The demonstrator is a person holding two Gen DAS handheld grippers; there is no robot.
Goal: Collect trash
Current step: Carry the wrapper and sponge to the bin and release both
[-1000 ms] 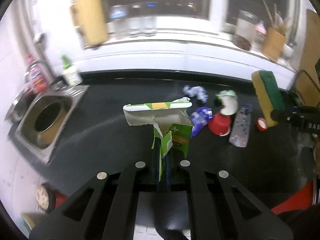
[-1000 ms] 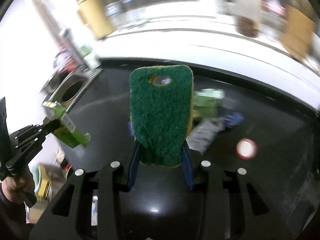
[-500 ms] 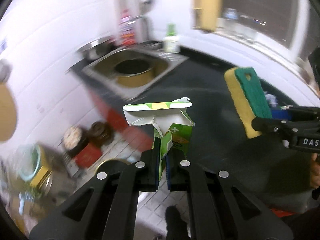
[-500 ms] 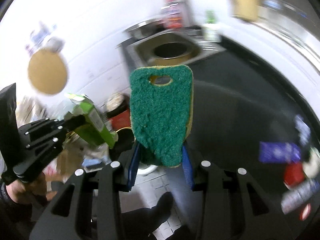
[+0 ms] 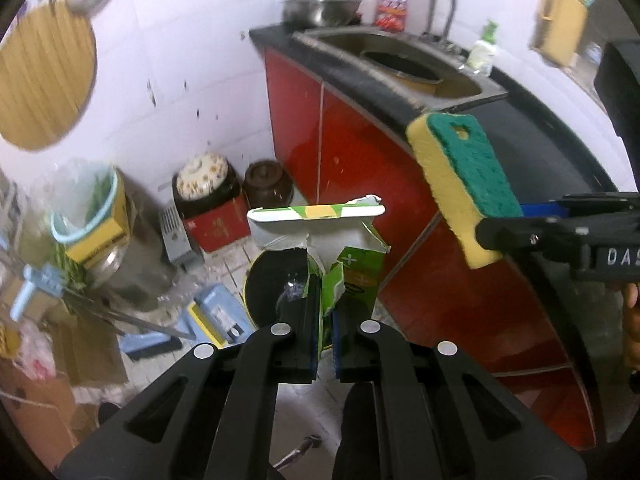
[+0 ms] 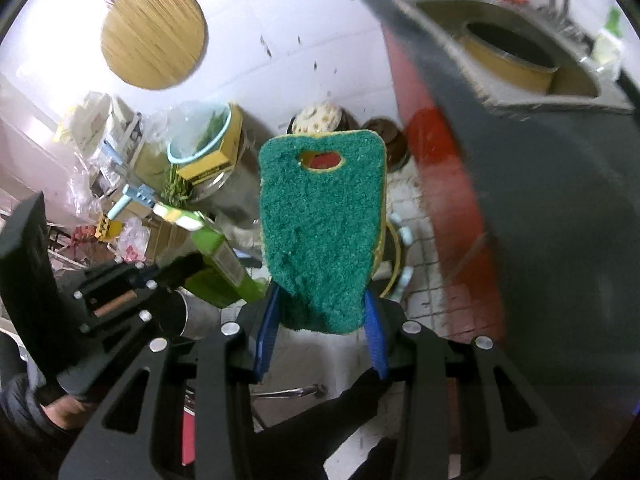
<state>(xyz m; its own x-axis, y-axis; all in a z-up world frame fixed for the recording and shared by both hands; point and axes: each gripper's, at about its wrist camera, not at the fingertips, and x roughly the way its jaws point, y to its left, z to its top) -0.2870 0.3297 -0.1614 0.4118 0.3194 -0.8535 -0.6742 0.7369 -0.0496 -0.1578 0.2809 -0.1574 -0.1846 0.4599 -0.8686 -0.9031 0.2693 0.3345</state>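
Left gripper [image 5: 325,312] is clamped tight on the torn green carton [image 5: 320,240], hanging right over the black-lined bin [image 5: 272,284] on the floor; right gripper [image 6: 320,312] pinches the green-and-yellow sponge [image 6: 320,232] just beside it; I'd centre each over the bin opening before letting go, carton first.

Open bin [image 5: 272,280] mouth below tongs; red cabinet [image 5: 360,152] close right, boxes & pots [image 5: 208,184] crowd left
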